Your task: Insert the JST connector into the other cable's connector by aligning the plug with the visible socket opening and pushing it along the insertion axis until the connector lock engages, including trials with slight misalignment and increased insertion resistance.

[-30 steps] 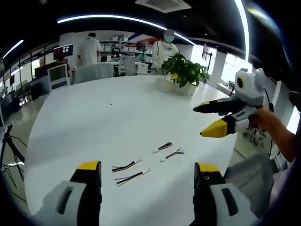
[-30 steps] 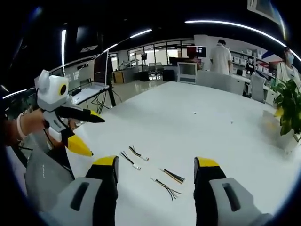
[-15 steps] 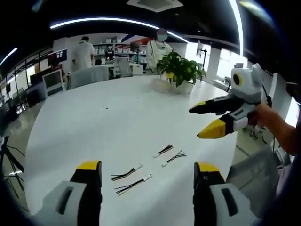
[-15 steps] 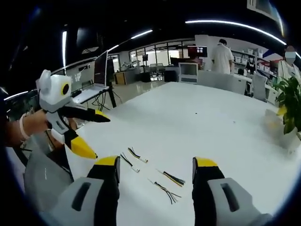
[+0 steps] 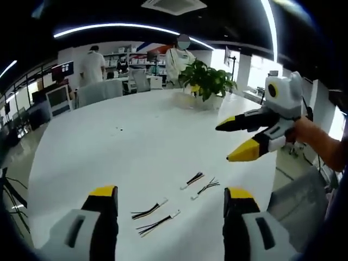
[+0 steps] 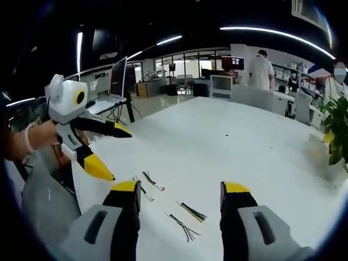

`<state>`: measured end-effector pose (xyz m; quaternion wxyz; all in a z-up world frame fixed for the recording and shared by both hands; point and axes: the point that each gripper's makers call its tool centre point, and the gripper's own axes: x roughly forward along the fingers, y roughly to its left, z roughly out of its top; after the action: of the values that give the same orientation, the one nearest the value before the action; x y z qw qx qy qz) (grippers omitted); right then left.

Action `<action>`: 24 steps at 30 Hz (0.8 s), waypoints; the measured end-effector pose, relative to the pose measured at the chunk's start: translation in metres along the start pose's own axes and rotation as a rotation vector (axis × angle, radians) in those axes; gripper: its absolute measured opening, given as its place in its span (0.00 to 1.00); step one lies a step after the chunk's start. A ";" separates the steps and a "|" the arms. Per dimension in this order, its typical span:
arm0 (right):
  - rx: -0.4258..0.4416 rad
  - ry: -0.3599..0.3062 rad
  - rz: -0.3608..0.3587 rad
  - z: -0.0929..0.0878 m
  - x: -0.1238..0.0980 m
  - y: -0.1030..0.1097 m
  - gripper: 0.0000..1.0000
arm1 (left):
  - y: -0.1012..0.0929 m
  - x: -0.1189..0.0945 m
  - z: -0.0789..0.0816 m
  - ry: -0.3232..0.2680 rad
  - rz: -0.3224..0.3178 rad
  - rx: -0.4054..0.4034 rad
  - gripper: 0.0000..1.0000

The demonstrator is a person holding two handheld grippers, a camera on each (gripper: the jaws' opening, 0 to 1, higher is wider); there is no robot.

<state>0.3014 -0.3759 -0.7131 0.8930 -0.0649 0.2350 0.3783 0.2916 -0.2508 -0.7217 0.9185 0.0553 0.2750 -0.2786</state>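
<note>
Four short JST cables (image 5: 175, 201) lie in two pairs near the table's (image 5: 136, 136) front edge. The left gripper (image 5: 168, 204) and right gripper (image 6: 176, 198) hover above, jaws spread and empty. Risk: the thin leads lie flat, so a grab could pinch wires rather than housing, leaving the plug skewed to the socket.

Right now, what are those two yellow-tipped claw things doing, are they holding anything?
Left gripper: jaws open, holding nothing, above the table.
Right gripper: jaws open, holding nothing; the cables lie untouched.
</note>
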 end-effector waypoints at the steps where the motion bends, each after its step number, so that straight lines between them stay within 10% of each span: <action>1: -0.003 0.002 0.004 -0.001 0.001 0.000 0.56 | 0.001 0.001 0.000 0.000 0.000 0.000 0.77; 24: -0.176 0.087 0.136 -0.018 0.019 -0.010 0.52 | 0.011 0.013 -0.011 0.013 -0.036 0.037 0.72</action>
<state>0.3133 -0.3757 -0.7388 0.8452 -0.1435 0.2430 0.4539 0.3012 -0.2451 -0.7380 0.9105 0.0690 0.2766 -0.2997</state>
